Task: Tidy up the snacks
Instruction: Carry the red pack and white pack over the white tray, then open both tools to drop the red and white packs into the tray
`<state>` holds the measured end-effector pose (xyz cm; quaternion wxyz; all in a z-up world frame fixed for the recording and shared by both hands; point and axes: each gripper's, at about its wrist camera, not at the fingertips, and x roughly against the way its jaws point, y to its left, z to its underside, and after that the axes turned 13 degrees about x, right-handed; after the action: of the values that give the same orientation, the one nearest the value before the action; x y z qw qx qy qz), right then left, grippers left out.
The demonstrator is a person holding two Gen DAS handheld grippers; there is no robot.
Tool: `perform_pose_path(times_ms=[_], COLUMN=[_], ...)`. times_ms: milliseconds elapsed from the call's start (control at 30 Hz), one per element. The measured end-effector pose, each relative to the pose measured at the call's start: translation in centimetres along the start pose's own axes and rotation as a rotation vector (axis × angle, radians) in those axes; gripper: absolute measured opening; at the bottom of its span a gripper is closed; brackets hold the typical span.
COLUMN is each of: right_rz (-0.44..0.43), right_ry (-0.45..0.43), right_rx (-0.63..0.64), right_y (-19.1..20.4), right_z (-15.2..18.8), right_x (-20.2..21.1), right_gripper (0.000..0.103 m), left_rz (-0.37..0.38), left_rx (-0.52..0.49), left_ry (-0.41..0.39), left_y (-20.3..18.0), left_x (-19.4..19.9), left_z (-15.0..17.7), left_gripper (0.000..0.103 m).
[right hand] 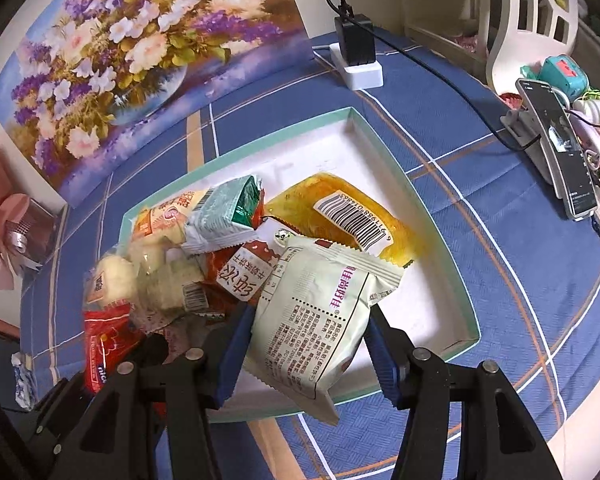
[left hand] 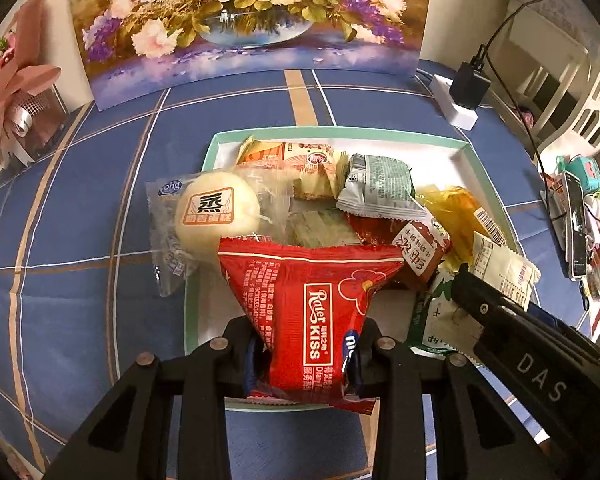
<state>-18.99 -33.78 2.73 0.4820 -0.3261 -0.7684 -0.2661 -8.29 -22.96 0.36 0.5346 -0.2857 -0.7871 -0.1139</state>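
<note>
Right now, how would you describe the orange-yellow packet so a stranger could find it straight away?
Start at the shallow white tray with the mint-green rim on the blue checked cloth. In it, behind the cream packet held in the right claw, lies the orange-yellow packet. It is the only translucent amber one, and it carries a big white barcode label.

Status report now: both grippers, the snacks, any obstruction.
Left gripper shut on red packet. Right gripper shut on pale packet. Both over the tray, snacks piled on its left side. Nothing blocking.
</note>
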Motion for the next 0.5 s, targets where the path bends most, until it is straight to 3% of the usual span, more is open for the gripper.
perform_pose_path(times_ms=[133, 267, 433, 500], right_rz=[0.0, 0.003, 0.002, 0.003], right_ry=[0.0, -0.005, 0.0, -0.002], right_rx=[0.001, -0.005, 0.004, 0.009], right_y=[0.0, -0.2, 0.0, 0.2], right_z=[0.0, -0.1, -0.1, -0.1], right_x=[0.0, 0.1, 0.0, 0.0], right_gripper=[0.06, 0.06, 0.06, 0.061], left_rz=[0.007, 0.005, 0.023, 0.033], left_rx=[0.006, 0.021, 0.044, 0.054], left_ry=[-0.002, 0.004, -0.01, -0.016], left_y=[0.1, 0.6, 1.3, 1.6], left_x=[0.3, 0.4, 1.1, 1.5], left_z=[-0.1, -0.4, -0.7, -0.9], left_gripper=[0.04, 0.053, 0.054, 0.061])
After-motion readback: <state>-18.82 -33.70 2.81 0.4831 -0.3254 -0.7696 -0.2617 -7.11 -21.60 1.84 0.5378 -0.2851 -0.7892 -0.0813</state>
